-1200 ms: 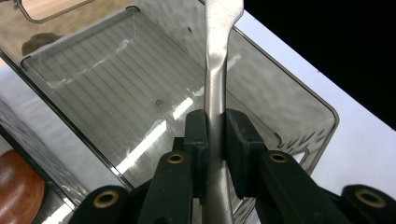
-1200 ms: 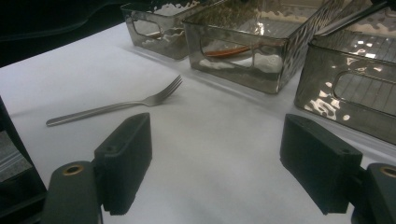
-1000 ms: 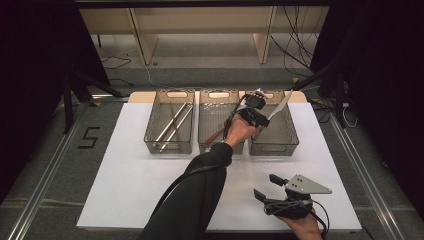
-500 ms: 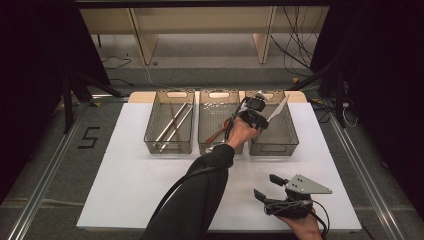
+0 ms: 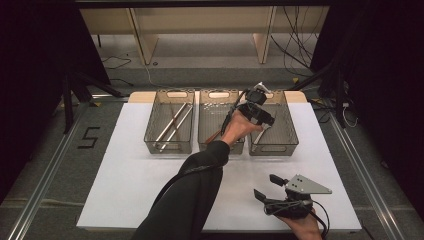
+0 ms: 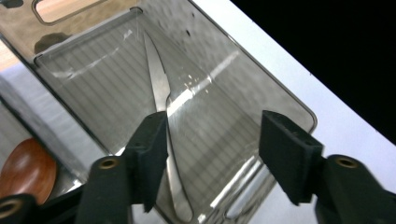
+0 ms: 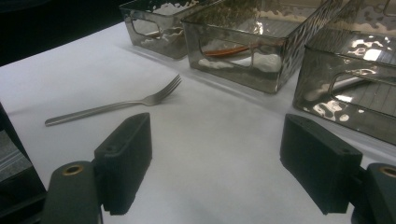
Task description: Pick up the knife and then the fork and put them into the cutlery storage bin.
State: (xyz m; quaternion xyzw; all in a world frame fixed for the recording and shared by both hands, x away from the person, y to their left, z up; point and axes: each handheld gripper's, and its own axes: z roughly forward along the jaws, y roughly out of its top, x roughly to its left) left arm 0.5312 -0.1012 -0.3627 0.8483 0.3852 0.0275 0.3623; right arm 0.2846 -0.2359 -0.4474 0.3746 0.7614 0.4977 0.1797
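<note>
Three clear plastic bins stand in a row at the twelve o'clock side of a white surface (image 5: 125, 190), apparently sorting cutlery by kind. The left gripper (image 5: 264, 121) hovers over the right bin (image 6: 261, 88), its jaws having just opened; they now stand apart with nothing pressed between them. A knife (image 6: 161, 93) lies flat on that bin's ribbed floor, its tip toward the far wall, so it looks freshly set down there. The middle bin (image 5: 212, 117) holds a wooden spoon (image 6: 21, 163); the left bin (image 5: 170, 125) holds long metal rods. At five o'clock the right gripper (image 5: 270, 189) rests low over the surface, jaws wide and empty, facing a fork (image 7: 116, 105) that lies on the bare surface, likely the next piece. Around the surface are a grey floor, cables and black curtains.
</note>
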